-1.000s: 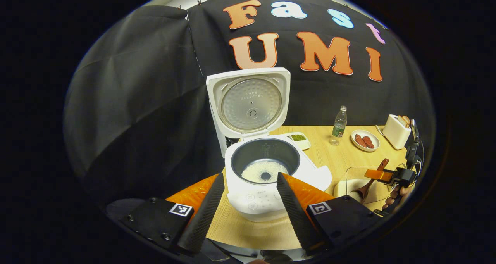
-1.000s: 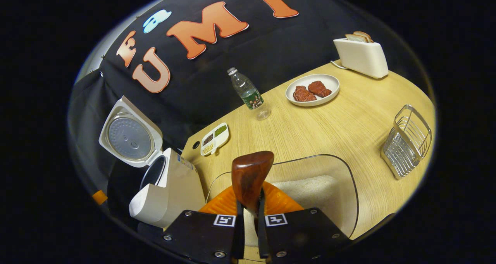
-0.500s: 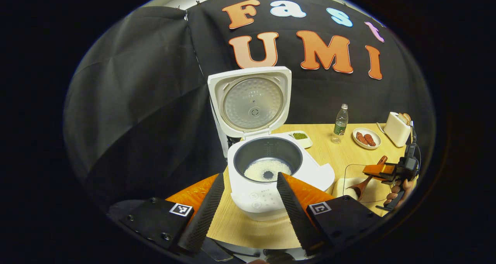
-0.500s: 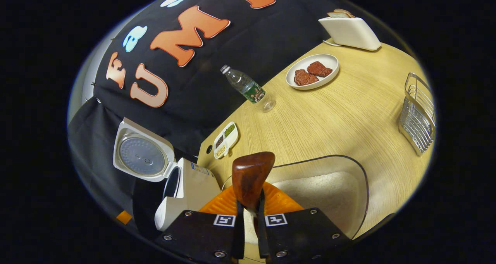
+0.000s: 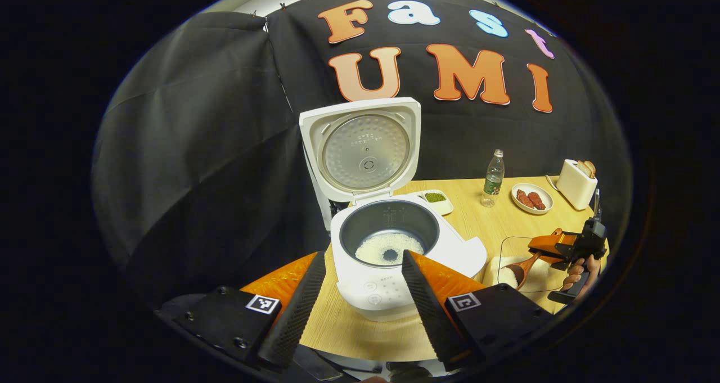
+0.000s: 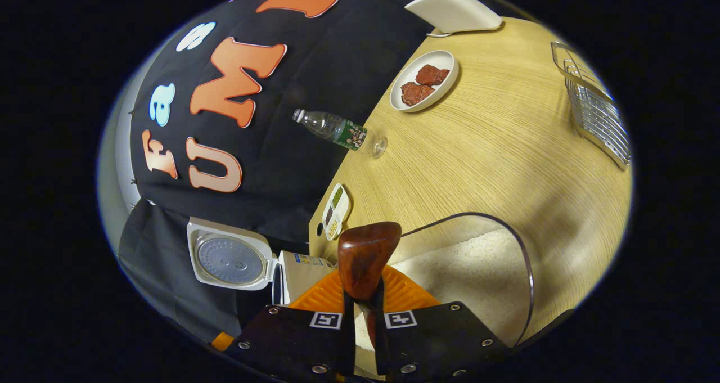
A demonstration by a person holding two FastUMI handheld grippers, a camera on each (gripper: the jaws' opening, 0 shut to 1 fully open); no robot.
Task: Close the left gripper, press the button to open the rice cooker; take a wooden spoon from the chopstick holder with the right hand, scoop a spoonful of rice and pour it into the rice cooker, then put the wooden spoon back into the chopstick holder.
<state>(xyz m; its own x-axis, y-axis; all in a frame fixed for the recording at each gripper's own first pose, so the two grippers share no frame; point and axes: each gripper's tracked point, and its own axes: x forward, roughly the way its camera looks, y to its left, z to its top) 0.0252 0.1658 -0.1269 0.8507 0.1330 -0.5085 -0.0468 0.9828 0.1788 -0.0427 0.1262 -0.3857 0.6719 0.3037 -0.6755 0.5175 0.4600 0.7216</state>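
The white rice cooker (image 5: 388, 270) stands with its lid (image 5: 363, 147) up, and rice lies in its dark pot (image 5: 388, 239). My left gripper (image 5: 360, 298) hangs open in front of it, holding nothing. Over on the right, a hand holds my right gripper (image 5: 554, 247) shut on the wooden spoon (image 5: 520, 267); the spoon bowl, with rice in it, sits at the clear rice container (image 5: 526, 262). In the right gripper view, my right gripper (image 6: 363, 321) clamps the spoon handle (image 6: 365, 259) above the rice container (image 6: 478, 270). The wire chopstick holder (image 6: 596, 110) stands at the far right.
A water bottle (image 5: 493, 178), a plate of meat (image 5: 531, 198), a toaster (image 5: 575, 183) and a small divided dish (image 5: 436, 200) stand along the back of the wooden table (image 6: 478, 163). The cooker (image 6: 292, 267) is to the left of the rice container.
My right gripper has rolled and tilted with the spoon, which now carries rice. The left gripper has barely moved and stays open.
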